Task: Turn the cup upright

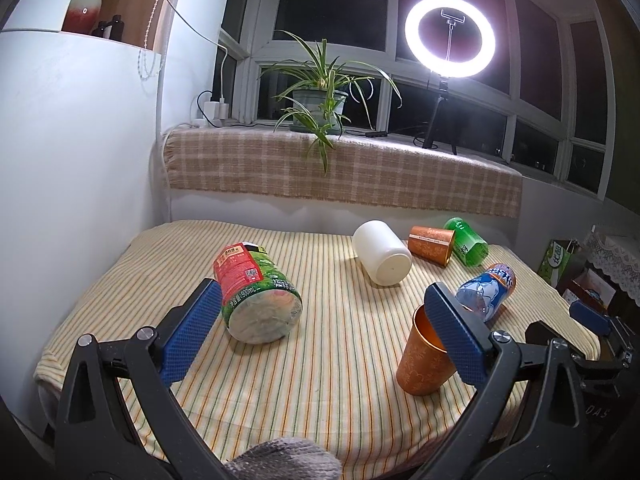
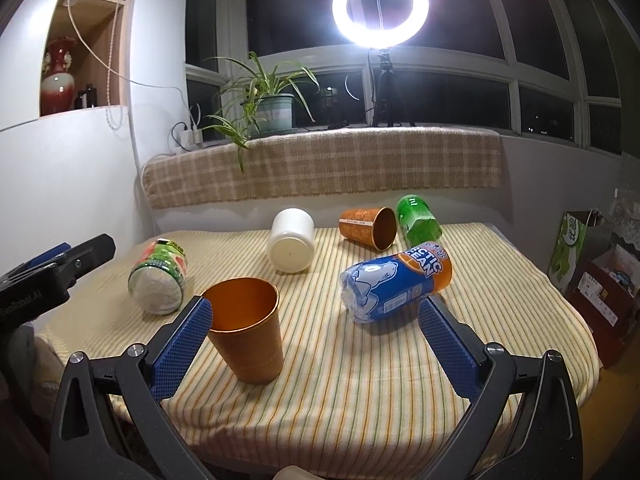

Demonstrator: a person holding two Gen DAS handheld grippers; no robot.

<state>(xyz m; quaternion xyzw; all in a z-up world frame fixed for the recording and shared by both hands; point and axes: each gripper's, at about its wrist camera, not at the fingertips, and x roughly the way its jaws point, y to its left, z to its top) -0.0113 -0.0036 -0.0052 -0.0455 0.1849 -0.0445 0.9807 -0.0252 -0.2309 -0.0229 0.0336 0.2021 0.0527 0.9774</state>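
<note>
An orange cup [image 2: 248, 328] stands upright on the striped table, mouth up; it also shows in the left wrist view [image 1: 424, 354]. A second orange cup [image 2: 368, 226] lies on its side at the back, also in the left wrist view [image 1: 432, 245]. A white cup [image 2: 291, 245] lies on its side, also in the left wrist view [image 1: 382, 257]. My right gripper [image 2: 316, 320] is open and empty, its left finger close beside the upright cup. My left gripper [image 1: 324, 320] is open and empty, its right finger in front of the upright cup.
A red-and-green bottle [image 1: 256, 296] lies at the left. A blue Arctic Ocean bottle [image 2: 394, 286] and a green bottle [image 2: 418, 220] lie at the right. Behind the table [image 2: 360, 380] are a checked sill cover, a potted plant [image 2: 272, 110] and a ring light [image 2: 380, 6].
</note>
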